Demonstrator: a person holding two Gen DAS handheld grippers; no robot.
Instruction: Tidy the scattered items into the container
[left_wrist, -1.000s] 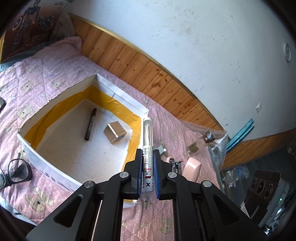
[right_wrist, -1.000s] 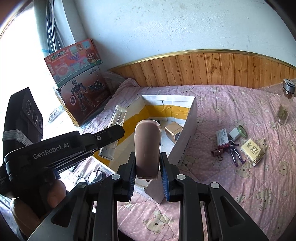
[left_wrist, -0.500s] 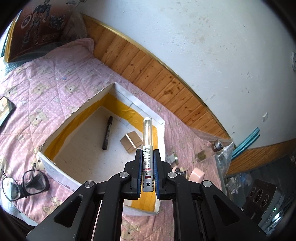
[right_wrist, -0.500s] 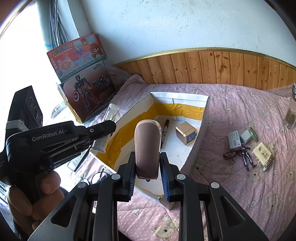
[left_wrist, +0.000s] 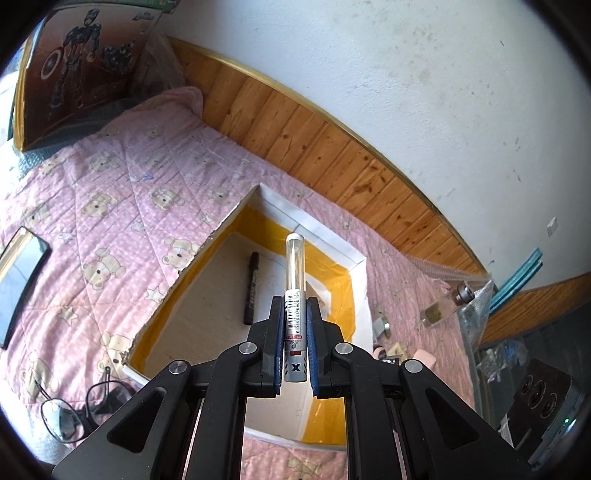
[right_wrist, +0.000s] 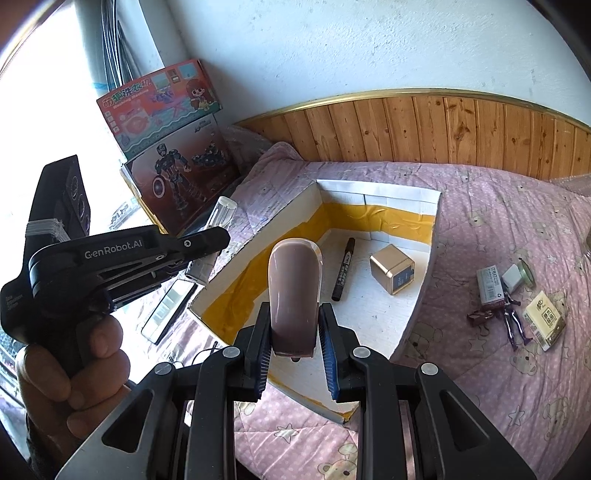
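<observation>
Now both grippers have travelled across the pink bear-print quilt (right_wrist: 498, 387) toward the open white cardboard box with a yellow tape band (right_wrist: 376, 190), which sits larger and more central in each wrist view than a second ago; grips unchanged throughout.

Left gripper (left_wrist: 295, 332): jaws closed tight on the slim silver-and-clear cylindrical tube with a barcode label (left_wrist: 295, 295), which points forward over the box's near-left part, above the floor beside the black marker pen (left_wrist: 252, 288). In the right view the same tube hangs at the box's left wall.

Right gripper (right_wrist: 293, 325): jaws narrow, clamped on the rounded brown-pink plastic case (right_wrist: 294, 291), held upright over the box's near edge. The marker and the small gold cube box (right_wrist: 392, 268) lie on the box floor beyond.

Judgement: both items are at the drop stage; neither is released yet.

Room and edges: the box floor is mostly bare, with open space near its front and left. The walls are low but frayed on the left rim. Off the left edge lie a dark phone (left_wrist: 18, 284) and wire-rimmed spectacles (left_wrist: 70, 410); to the right of the box, small packets and a purple figure (right_wrist: 513, 317) remain scattered on the quilt.
</observation>
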